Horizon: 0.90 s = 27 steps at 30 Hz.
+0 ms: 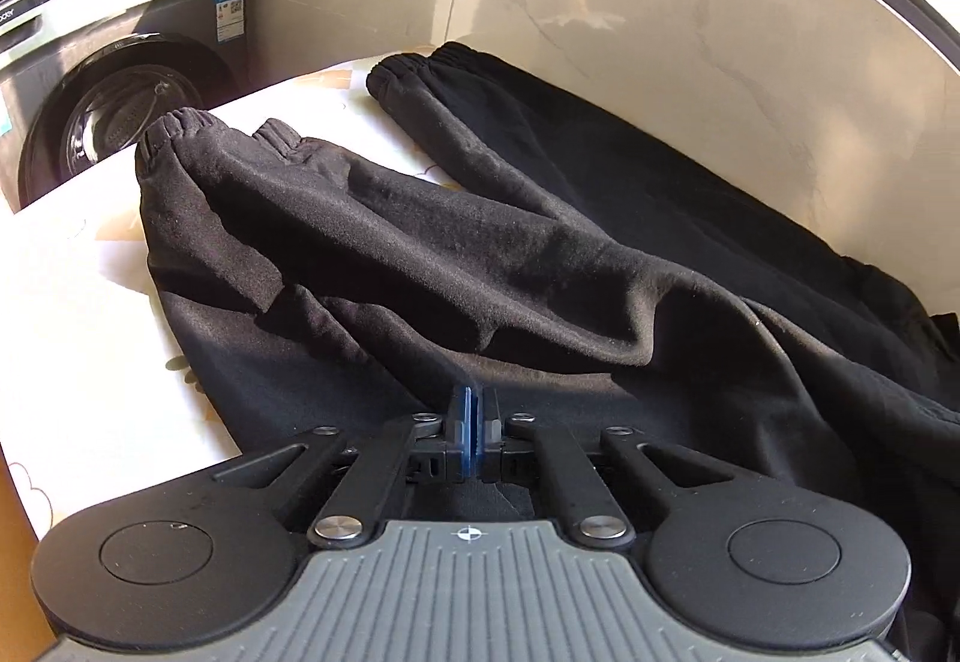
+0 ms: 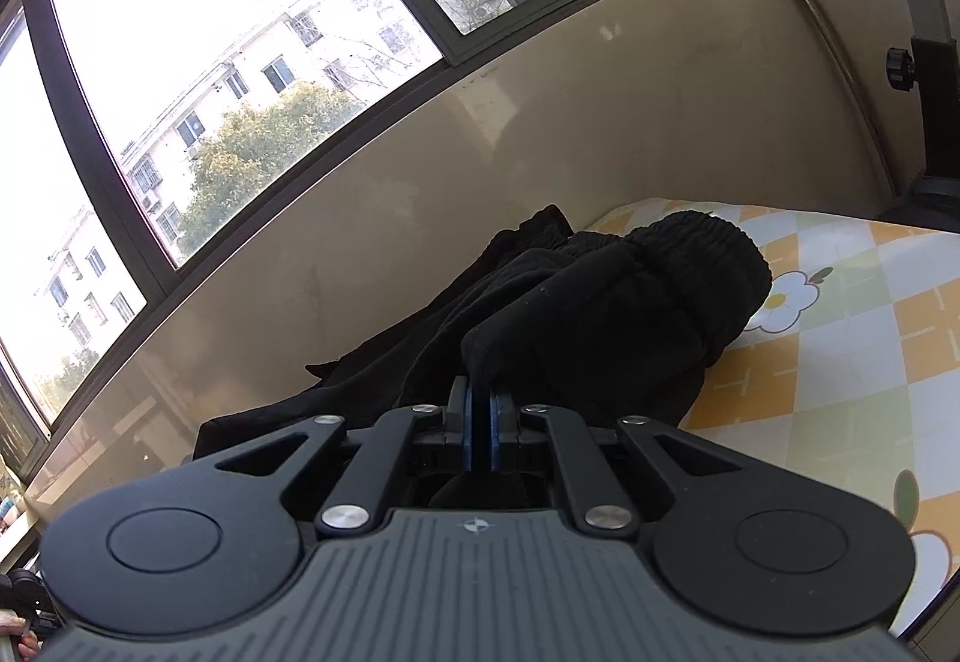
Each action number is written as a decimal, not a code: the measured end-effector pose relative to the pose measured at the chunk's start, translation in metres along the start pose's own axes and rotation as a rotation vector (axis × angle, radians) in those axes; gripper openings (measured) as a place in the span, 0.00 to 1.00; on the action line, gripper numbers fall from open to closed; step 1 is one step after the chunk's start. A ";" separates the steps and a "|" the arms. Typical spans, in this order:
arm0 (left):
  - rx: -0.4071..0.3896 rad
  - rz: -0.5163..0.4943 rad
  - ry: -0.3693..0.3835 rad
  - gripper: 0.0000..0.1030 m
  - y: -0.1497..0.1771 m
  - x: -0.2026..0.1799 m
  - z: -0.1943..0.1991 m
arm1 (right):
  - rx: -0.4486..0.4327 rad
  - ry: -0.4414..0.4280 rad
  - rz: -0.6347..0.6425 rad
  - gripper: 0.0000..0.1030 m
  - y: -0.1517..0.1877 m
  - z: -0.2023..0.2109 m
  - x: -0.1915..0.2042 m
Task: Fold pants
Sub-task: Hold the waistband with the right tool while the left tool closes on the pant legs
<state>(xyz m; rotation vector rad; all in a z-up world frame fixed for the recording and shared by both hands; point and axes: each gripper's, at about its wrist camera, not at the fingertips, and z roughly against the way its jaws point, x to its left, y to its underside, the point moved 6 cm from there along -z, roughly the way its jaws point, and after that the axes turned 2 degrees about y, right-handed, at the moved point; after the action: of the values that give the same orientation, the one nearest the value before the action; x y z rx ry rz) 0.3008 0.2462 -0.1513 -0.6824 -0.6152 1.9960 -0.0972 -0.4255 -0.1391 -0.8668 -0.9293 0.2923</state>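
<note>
We see the bench, under a checked cloth with flowers, running along a beige wall with a washing machine beyond its far end. On it the black pants lie against that wall, legs stretched toward the washing machine, cuffs crumpled. Our left hand-held gripper is closed above the pants; whether cloth is pinched between its blue pads we cannot tell. Our right hand-held gripper is clamped on a fold of the pants near the waistband.
</note>
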 end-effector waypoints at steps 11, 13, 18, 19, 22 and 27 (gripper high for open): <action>-0.289 0.096 0.200 0.01 -0.001 0.029 0.100 | -0.076 0.006 -0.027 0.06 -0.020 0.022 0.002; -0.339 0.117 0.238 0.01 0.004 0.037 0.123 | -0.058 0.023 -0.009 0.06 -0.020 0.025 0.000; -0.205 0.191 0.275 0.02 0.020 0.054 0.105 | -0.015 0.044 -0.038 0.06 -0.014 0.021 -0.008; -0.174 0.225 0.264 0.04 0.020 0.058 0.094 | -0.023 0.046 -0.029 0.06 -0.014 0.022 -0.004; -0.126 0.262 0.247 0.40 0.017 0.059 0.069 | -0.037 0.058 0.006 0.06 -0.011 0.021 0.004; -0.064 0.232 0.209 0.54 0.008 0.043 0.031 | -0.031 0.051 -0.020 0.06 -0.010 0.019 0.000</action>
<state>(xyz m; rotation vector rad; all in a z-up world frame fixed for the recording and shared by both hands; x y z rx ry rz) 0.2567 0.2752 -0.1432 -1.0262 -0.4934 2.0870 -0.1138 -0.4218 -0.1254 -0.8895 -0.8961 0.2380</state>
